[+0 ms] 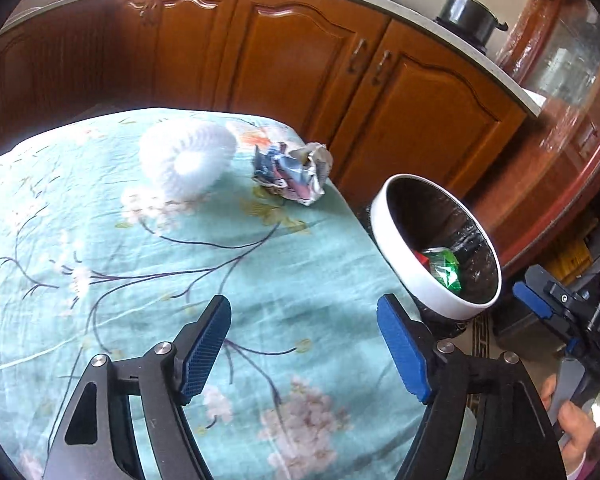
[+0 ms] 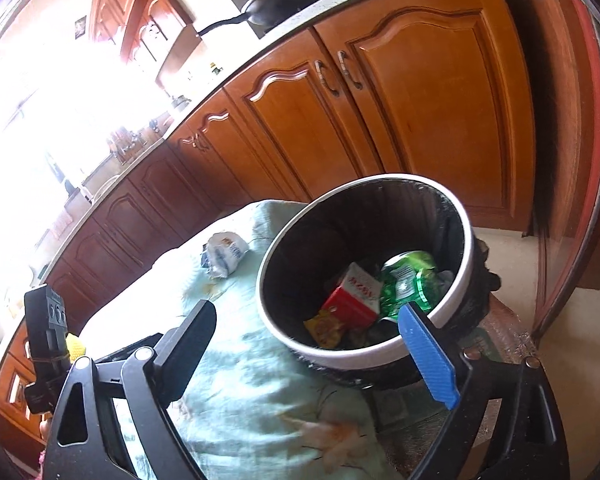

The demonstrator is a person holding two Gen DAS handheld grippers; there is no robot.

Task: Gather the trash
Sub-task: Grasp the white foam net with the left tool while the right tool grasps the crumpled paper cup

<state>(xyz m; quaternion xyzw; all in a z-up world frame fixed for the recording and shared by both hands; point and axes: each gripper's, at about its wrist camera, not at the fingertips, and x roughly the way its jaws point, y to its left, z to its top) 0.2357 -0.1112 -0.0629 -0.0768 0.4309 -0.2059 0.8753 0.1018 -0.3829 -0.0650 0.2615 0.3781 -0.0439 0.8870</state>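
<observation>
While both the left gripper (image 1: 304,344) and right gripper (image 2: 320,354) are held apart and empty, the crumpled wrapper (image 1: 292,172) – near the table edge – could be knocked off if approached carelessly.

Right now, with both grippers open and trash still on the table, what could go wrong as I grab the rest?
1. The crumpled wrapper lies near the table's edge; a clumsy pinch might knock it to the floor.
2. The foam net looks soft and light, so it could slip from the left gripper.
3. The bin stands below the table edge; a drop from the right gripper could miss its rim.
</observation>
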